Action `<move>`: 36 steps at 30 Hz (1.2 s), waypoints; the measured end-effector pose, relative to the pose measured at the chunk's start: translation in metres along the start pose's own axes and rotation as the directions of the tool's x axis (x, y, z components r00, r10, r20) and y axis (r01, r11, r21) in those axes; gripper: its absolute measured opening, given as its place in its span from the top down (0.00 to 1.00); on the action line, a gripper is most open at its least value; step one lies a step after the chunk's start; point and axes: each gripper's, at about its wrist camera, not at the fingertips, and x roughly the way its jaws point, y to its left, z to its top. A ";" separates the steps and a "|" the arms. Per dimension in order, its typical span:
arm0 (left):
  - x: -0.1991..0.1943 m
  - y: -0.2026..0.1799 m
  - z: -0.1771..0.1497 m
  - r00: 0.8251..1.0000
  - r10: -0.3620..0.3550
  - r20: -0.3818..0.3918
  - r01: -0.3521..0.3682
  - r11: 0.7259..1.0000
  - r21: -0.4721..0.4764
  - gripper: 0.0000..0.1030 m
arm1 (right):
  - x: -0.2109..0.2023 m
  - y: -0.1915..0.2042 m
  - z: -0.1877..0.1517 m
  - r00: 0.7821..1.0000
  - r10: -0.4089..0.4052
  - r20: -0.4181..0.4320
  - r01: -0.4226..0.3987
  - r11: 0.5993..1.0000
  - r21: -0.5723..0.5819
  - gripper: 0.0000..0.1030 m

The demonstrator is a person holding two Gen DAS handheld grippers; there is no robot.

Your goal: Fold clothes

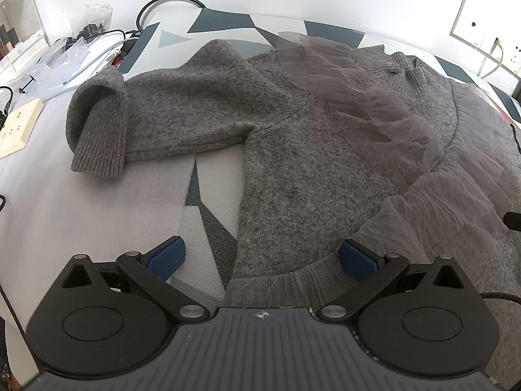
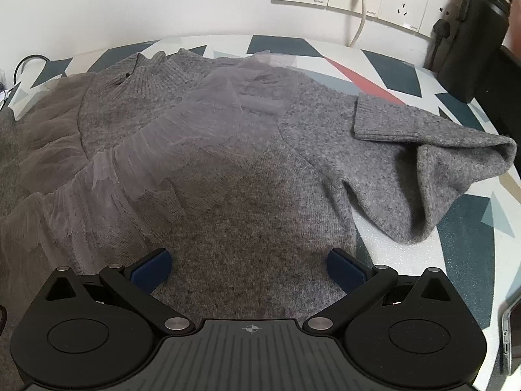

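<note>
Left tool (image 1: 262, 257): mine, jaws spread wide and empty, straddling the ribbed hem corner of the grey sweater (image 1: 293, 169), placed to pinch it
Left sleeve (image 1: 156, 120): flat on the patterned surface (image 1: 97, 211), cuff turned back, unfolded
Right tool (image 2: 249, 265): mine, also wide apart, holding nothing, low over the sweater's body
Right sleeve (image 2: 423, 169): doubled over itself
Tulle frill (image 2: 130, 169): lying loose across the chest, likely to bunch in a fold
</note>
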 end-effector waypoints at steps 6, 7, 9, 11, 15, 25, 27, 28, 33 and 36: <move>0.000 0.000 0.000 1.000 0.000 0.000 0.000 1.000 -0.002 0.00 | 0.000 0.001 0.000 1.000 -0.004 0.002 0.004 1.000 0.005 0.01; 0.000 0.000 0.000 1.000 0.000 0.001 0.000 1.000 -0.002 0.00 | 0.000 0.001 0.000 1.000 -0.004 0.002 0.004 1.000 0.006 0.01; 0.000 0.000 0.000 1.000 0.000 0.002 0.000 1.000 -0.002 0.00 | 0.000 0.001 0.000 1.000 -0.005 0.004 0.004 1.000 0.007 0.01; 0.000 0.000 0.000 1.000 0.000 0.002 0.000 1.000 -0.002 0.00 | 0.000 0.001 -0.001 1.000 -0.005 0.005 0.005 1.000 0.008 0.01; 0.000 0.000 0.000 1.000 0.000 0.001 0.000 1.000 -0.002 0.00 | 0.000 0.001 -0.001 1.000 -0.003 0.007 0.003 1.000 0.006 0.01; 0.000 -0.001 0.001 1.000 0.002 -0.003 -0.002 1.000 -0.005 0.00 | -0.001 0.002 -0.001 1.000 -0.005 0.010 0.005 1.000 0.007 0.01; 0.000 -0.001 0.001 1.000 0.003 -0.005 -0.003 1.000 -0.006 0.00 | -0.001 0.002 -0.001 1.000 -0.008 0.006 0.008 1.000 0.010 0.01; 0.000 -0.001 0.001 1.000 0.003 -0.006 -0.003 1.000 -0.007 0.00 | -0.001 0.002 0.000 1.000 -0.008 0.005 0.008 1.000 0.010 0.01; 0.000 -0.001 0.001 1.000 0.003 -0.001 -0.003 1.000 -0.005 0.00 | -0.001 0.002 0.000 1.000 -0.007 0.005 0.007 1.000 0.009 0.01; 0.000 0.000 0.000 1.000 0.003 0.000 -0.003 1.000 -0.004 0.00 | -0.001 0.001 -0.001 1.000 -0.005 0.008 0.004 1.000 0.005 0.01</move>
